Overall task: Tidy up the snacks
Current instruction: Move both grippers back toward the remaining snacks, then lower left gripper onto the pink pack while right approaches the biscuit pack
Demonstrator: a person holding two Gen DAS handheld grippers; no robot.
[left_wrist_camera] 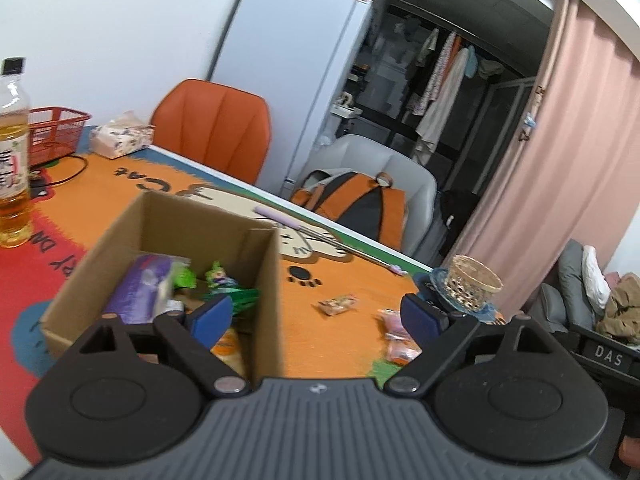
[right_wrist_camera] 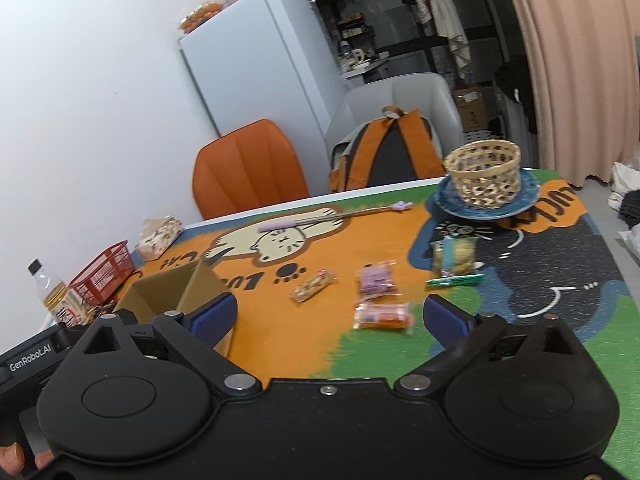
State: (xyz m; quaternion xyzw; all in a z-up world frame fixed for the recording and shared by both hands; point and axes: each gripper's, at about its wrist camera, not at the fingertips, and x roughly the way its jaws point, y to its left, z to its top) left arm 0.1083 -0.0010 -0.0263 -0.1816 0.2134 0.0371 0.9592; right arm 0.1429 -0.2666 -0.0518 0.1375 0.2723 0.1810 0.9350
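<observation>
A cardboard box (left_wrist_camera: 200,216) stands open on the cartoon mat and holds a purple packet (left_wrist_camera: 138,292), green-wrapped snacks (left_wrist_camera: 222,280) and an orange packet. My left gripper (left_wrist_camera: 316,316) is open and empty, its left finger over the box, its right finger over the mat. Loose on the mat lie a nut bar (right_wrist_camera: 314,286), a purple snack pack (right_wrist_camera: 378,278), an orange snack pack (right_wrist_camera: 384,316) and a cookie pack (right_wrist_camera: 454,258). My right gripper (right_wrist_camera: 330,316) is open and empty, just short of the orange pack; the box (right_wrist_camera: 176,292) is to its left.
A wicker basket (right_wrist_camera: 484,176) sits on a blue plate (right_wrist_camera: 442,200) at the far right. A purple-handled stick (right_wrist_camera: 316,220) lies across the mat. A bottle (left_wrist_camera: 12,152), red basket (left_wrist_camera: 56,132) and tissue pack (left_wrist_camera: 120,140) stand at the left. Two chairs and a backpack line the far edge.
</observation>
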